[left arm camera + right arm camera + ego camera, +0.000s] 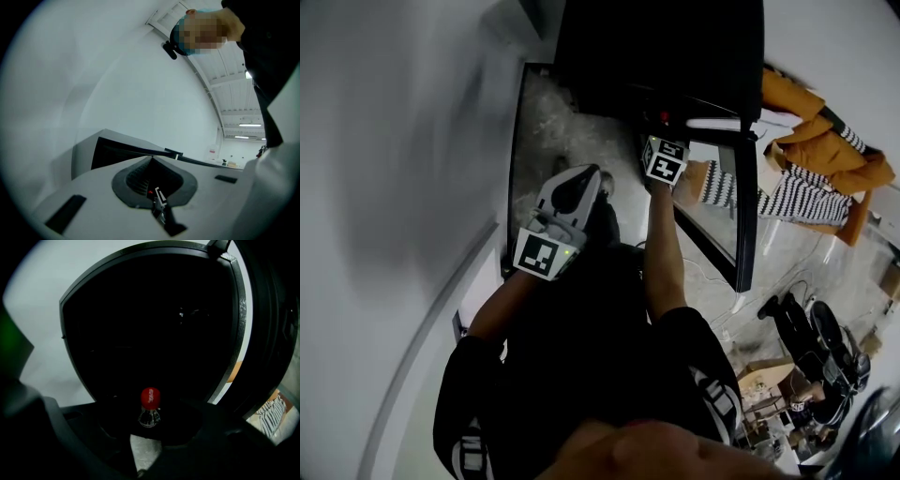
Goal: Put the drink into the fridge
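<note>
The drink, a dark bottle with a red cap, stands upright between the jaws of my right gripper, which is shut on it below the neck. Behind it gapes the black fridge, with its inside too dark to make out. In the head view the right gripper's marker cube is at the mouth of the fridge, and its fingertips are lost in the dark. The fridge door hangs open to the right. My left gripper hovers shut and empty left of the opening, its jaws closed together and facing the white wall.
A white wall runs close along the left. Orange and striped clothing lies right of the door. A wheeled black object and a cardboard box sit on the pale floor at lower right.
</note>
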A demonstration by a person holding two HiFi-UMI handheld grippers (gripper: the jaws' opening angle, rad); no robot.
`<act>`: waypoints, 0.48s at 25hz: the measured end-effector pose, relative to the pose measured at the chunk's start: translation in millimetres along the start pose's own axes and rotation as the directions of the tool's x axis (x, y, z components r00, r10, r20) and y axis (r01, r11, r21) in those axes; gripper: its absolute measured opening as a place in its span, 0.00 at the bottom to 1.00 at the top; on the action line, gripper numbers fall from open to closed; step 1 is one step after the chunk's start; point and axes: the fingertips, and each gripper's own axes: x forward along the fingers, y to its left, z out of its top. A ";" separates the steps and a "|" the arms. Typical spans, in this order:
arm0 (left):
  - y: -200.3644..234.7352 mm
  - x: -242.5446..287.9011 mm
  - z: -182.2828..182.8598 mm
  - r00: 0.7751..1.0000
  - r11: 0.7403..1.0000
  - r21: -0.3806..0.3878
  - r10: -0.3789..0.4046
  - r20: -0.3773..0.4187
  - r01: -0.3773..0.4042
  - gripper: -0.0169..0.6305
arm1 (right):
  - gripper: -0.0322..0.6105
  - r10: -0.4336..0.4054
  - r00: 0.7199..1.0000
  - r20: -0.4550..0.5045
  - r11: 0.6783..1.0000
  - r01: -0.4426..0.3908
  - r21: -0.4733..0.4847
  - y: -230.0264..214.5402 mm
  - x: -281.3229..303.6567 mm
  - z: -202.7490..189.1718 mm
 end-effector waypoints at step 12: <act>2.1 3.0 -11.3 1.000 1.000 0.003 -0.005 -0.014 0.005 0.03 | 0.24 -0.051 0.998 0.033 0.998 0.050 0.030 -11.6 41.0 -4.6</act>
